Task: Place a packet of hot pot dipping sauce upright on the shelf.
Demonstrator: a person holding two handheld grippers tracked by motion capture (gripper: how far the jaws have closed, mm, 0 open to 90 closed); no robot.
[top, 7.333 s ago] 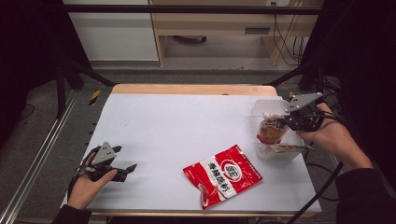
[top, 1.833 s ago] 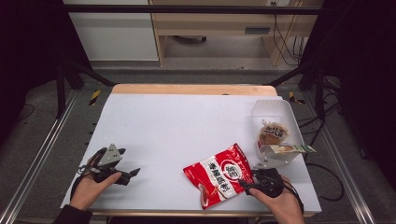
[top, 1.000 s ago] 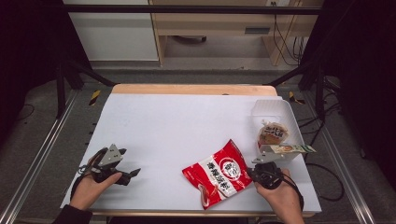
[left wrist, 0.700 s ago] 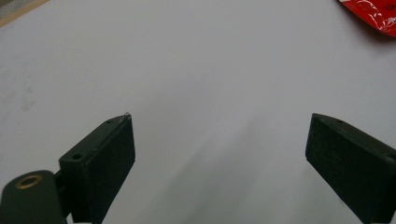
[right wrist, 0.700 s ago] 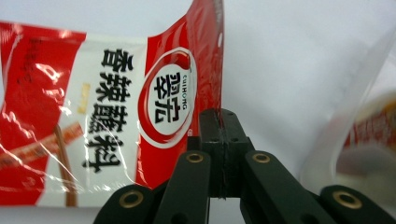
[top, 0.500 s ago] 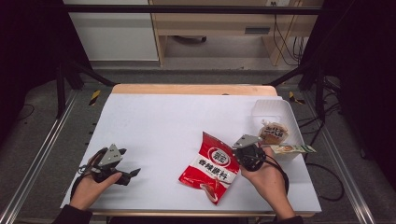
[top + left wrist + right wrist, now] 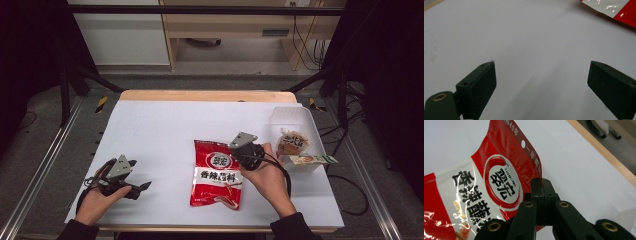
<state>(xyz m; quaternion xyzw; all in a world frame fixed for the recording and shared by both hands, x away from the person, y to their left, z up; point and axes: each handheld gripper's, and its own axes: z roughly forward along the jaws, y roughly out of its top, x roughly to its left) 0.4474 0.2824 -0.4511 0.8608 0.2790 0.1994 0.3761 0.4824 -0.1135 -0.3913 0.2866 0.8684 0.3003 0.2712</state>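
Note:
A red and white snack packet [image 7: 218,173] with printed characters lies lengthwise at the middle front of the white table [image 7: 165,130]. My right gripper [image 7: 237,154] is shut on the packet's right edge near its top; in the right gripper view the black jaws meet on the red film [image 7: 506,170], pads pressed together at the right gripper [image 7: 542,185]. My left gripper [image 7: 142,186] rests at the front left, held by a hand. Its jaws stand wide apart over bare table in the left gripper view, left gripper [image 7: 544,75], with a corner of the packet [image 7: 614,10] far off.
A clear plastic tub [image 7: 300,122] stands at the table's right edge with a wrapped bun [image 7: 291,142] in it and a flat packet [image 7: 312,160] across its front rim. A wooden strip [image 7: 200,96] runs along the far edge. Cables hang at the right.
My right gripper has dragged the red packet leftward and away from the person, turning it from slanted to nearly upright in the view. The left hand has stayed put.

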